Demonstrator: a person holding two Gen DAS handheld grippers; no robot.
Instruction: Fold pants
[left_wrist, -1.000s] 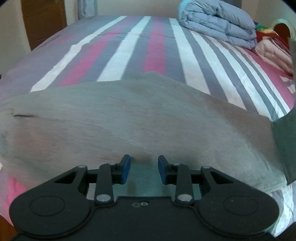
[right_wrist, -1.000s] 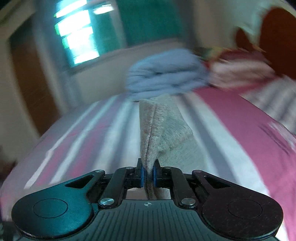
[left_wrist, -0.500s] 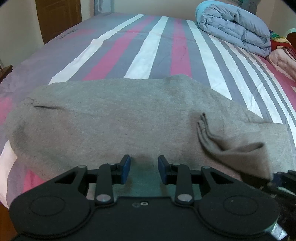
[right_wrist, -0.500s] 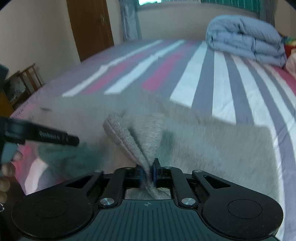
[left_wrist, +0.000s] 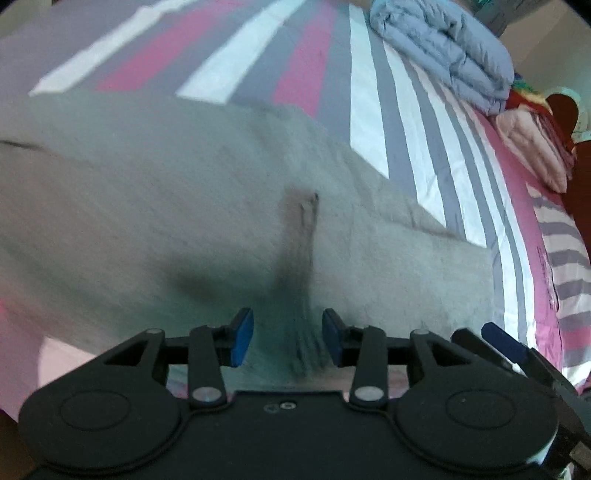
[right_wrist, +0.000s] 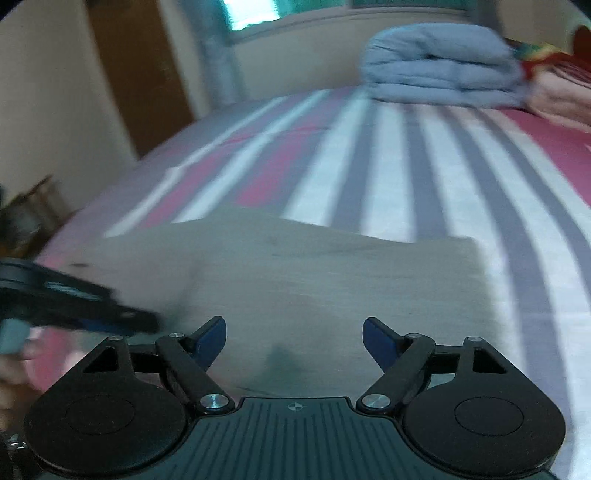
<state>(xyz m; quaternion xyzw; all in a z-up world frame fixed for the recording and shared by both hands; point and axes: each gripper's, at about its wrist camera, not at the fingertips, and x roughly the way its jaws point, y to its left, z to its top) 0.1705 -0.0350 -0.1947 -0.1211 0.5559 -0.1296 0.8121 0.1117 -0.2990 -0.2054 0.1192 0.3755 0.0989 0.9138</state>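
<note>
Lying crosswise ahead of both grippers: grey pants (left_wrist: 155, 192), long axis left-right. Right gripper (right_wrist: 294, 341) opening, nothing between pads. Left gripper (left_wrist: 287, 338) opening, straddling raised fabric ridge, nearer pants middle.

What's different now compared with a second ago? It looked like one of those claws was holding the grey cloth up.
The right gripper carried the pinched end of the grey pants down onto the rest and is opening; nothing is between its pads now. The left gripper is opening slightly. The striped bed and blue duvet stayed put.
</note>
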